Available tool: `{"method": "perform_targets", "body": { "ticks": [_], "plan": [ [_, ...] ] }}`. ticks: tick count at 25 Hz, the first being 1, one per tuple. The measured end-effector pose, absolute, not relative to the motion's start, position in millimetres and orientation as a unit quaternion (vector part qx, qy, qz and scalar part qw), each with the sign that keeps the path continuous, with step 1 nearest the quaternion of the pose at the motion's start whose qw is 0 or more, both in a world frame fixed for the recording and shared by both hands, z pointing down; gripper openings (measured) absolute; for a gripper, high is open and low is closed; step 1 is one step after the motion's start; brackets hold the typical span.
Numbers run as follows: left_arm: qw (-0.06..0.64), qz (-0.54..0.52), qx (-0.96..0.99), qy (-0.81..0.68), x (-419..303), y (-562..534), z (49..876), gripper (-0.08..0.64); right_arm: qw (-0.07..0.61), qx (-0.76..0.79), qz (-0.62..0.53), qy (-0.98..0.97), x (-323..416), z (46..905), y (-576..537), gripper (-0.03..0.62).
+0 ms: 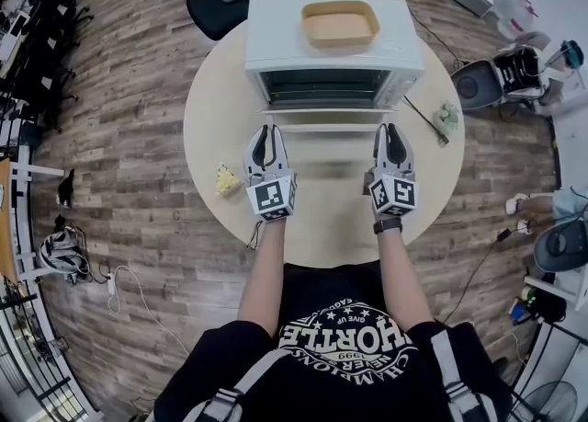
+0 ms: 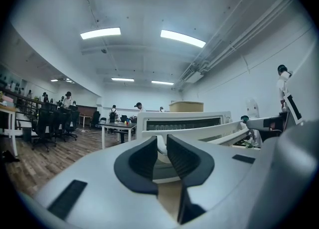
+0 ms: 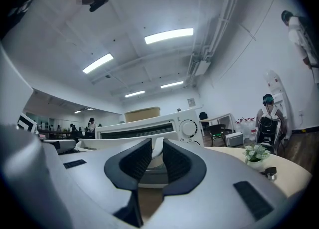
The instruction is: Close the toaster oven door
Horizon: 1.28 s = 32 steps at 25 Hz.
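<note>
Because the door (image 1: 322, 119) lies flat open over the desk (image 1: 211, 117) before the oven (image 1: 276, 34), and the left gripper (image 1: 266, 131) and right gripper (image 1: 392, 129) have their fingers nearly closed on just the handle (image 1: 326, 127) ends, an uneven lift may slip one grip and drop the door.

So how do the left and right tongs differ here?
The left tongs grip the left end of the door handle, the right tongs its right end. A dark wristband shows behind the right tongs, none behind the left tongs. A yellow item lies beside the left tongs; a small plant sits out beyond the right tongs. Shared: both point level at the toaster oven, closed on the handle of its open door.
</note>
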<state>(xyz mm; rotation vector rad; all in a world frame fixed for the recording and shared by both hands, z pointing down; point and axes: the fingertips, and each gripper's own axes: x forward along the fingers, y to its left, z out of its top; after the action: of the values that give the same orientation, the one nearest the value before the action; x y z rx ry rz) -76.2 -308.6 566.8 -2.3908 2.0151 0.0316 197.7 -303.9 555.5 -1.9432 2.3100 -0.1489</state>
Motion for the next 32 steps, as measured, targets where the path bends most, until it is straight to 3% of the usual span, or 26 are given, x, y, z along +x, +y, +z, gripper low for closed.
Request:
{"method": "perform_targets", "body": {
  "ticks": [32],
  "plan": [
    [0.011,0.027,-0.771,0.636,-76.6,-336.0,546.5,0.074,0.078,-0.637,-0.028,0.767,196.5,535.7,-330.7,0.077]
  ]
}}
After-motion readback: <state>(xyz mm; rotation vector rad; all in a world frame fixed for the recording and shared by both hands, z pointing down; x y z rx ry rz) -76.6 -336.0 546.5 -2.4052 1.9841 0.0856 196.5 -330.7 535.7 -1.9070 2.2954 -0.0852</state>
